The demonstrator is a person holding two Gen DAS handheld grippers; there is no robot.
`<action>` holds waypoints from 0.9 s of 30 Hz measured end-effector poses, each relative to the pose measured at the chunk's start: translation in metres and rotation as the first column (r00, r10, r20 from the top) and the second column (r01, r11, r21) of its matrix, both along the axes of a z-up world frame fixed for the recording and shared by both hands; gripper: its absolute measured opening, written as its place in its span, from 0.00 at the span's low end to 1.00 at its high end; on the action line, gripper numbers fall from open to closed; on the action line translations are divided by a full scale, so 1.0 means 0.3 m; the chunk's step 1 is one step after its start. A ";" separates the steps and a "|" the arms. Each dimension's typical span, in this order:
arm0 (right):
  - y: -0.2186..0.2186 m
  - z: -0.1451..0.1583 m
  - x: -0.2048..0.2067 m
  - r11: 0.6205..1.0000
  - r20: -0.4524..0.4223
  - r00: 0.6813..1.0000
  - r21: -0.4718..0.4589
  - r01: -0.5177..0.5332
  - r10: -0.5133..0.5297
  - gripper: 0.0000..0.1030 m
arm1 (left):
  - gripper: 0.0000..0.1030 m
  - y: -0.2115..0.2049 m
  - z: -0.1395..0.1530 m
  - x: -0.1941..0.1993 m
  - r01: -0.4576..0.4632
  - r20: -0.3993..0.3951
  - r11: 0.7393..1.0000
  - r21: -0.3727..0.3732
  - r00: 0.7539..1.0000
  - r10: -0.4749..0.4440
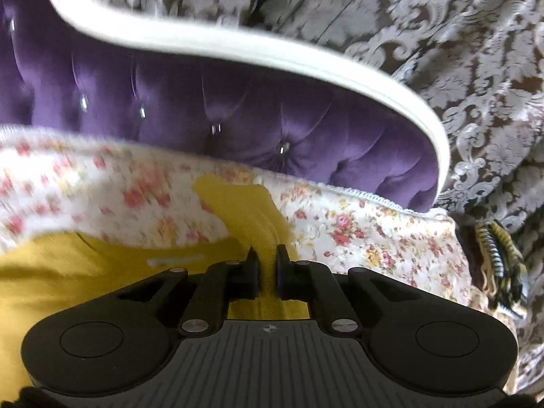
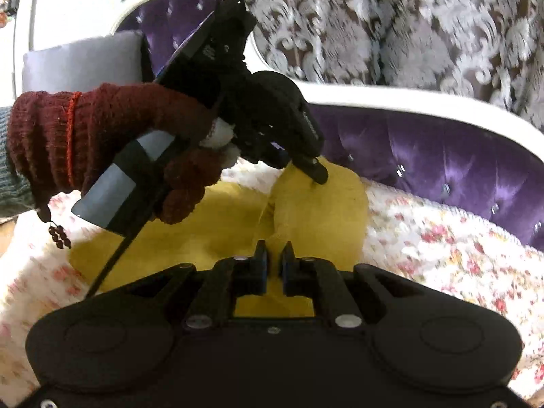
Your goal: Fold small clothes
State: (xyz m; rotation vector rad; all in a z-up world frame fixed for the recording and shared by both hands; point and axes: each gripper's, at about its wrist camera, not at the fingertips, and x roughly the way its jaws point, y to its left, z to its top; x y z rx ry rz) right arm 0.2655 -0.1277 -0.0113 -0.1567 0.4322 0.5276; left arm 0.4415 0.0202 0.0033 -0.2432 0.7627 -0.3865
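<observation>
A yellow garment (image 1: 68,272) lies on a floral blanket. In the left wrist view my left gripper (image 1: 267,258) is shut on a raised ridge of the yellow cloth that runs up between its fingers. The right wrist view shows the garment (image 2: 204,224) bunched into a lifted hump. My right gripper (image 2: 274,255) is shut on the near edge of that hump. Beyond it a hand in a dark red knit glove (image 2: 102,136) holds the left gripper (image 2: 314,171), whose tips pinch the top of the hump.
The floral blanket (image 1: 357,227) covers a sofa seat. A purple tufted backrest (image 1: 204,102) with a white frame (image 1: 306,57) rises close behind. A patterned curtain (image 1: 476,51) hangs beyond, a grey cushion (image 2: 85,61) sits far left, and a striped fringe (image 1: 499,255) lies at the blanket's right edge.
</observation>
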 end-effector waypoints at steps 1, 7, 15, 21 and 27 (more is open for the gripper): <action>0.017 0.018 -0.013 1.000 0.006 1.000 0.009 -0.013 0.013 0.13 | 0.08 0.022 0.026 -0.017 0.003 0.017 1.000 0.002 1.000 -0.003; 0.188 0.061 -0.061 0.990 -0.006 0.991 0.048 -0.133 0.133 0.13 | 0.08 0.231 0.111 -0.140 -0.015 0.065 0.998 0.063 0.998 0.011; 0.462 -0.074 -0.072 0.960 -0.115 0.954 -0.003 -0.280 0.277 0.13 | 0.08 0.508 -0.079 -0.205 -0.109 -0.051 0.987 0.122 0.992 0.116; 0.549 -0.151 -0.083 0.951 -0.167 0.942 -0.055 -0.305 0.293 0.14 | 0.09 0.582 -0.186 -0.198 -0.137 -0.069 0.987 0.079 0.987 0.143; 0.524 -0.134 -0.088 0.934 -0.176 0.920 -0.013 -0.357 0.349 0.28 | 0.23 0.555 -0.217 -0.176 -0.149 0.008 0.973 0.176 0.989 0.150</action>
